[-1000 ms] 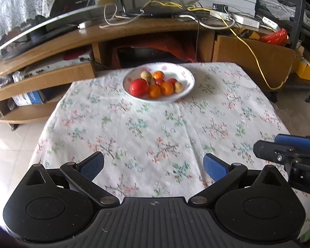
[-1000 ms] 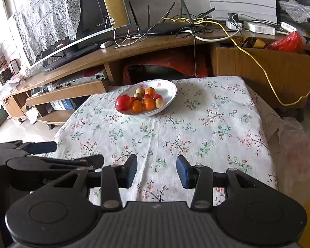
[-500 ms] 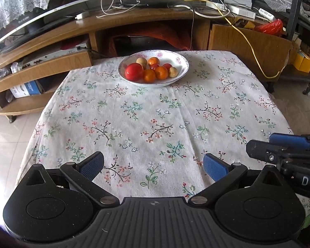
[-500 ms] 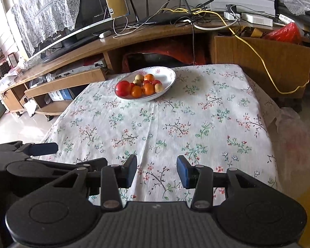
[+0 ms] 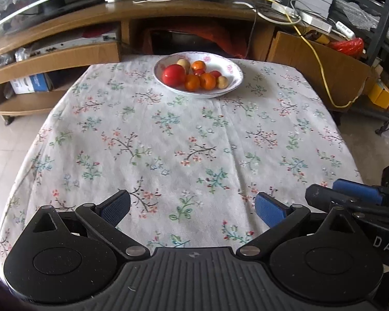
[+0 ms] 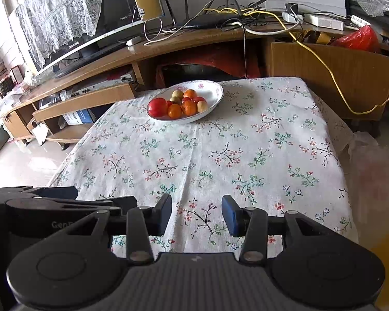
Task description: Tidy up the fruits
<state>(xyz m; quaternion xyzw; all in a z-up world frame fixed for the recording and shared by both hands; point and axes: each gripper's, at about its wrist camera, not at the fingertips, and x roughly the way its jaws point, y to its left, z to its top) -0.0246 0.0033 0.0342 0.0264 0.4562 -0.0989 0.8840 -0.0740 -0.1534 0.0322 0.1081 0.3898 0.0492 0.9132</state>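
Both grippers sit at the bottom of their own views, above the near edge of the table (image 5: 168, 134), and neither has hold of anything. In the left wrist view the left gripper (image 5: 192, 208) has its blue pads spread wide, with only flowered tablecloth between them. In the right wrist view the right gripper (image 6: 197, 213) shows a narrower gap, also with just cloth in it.

A white bowl (image 5: 233, 77) with a pink flower pattern stands at the far end of the table, in the upper middle of both frames and well apart from both grippers. It holds the fruit: a large red tomato (image 5: 173, 74) on its left side, several small oranges (image 5: 207, 80) beside it, and a few pale round fruits too small to name.

Each view catches the other gripper at its edge: the right one at the lower right of the left wrist view, the left one at the lower left of the right wrist view. Only the right wrist view shows the television (image 6: 111, 15) with its lace cover and the router antennas at the top; the left wrist view cuts these off but shows yellow boxes (image 5: 381, 96) at its right edge.
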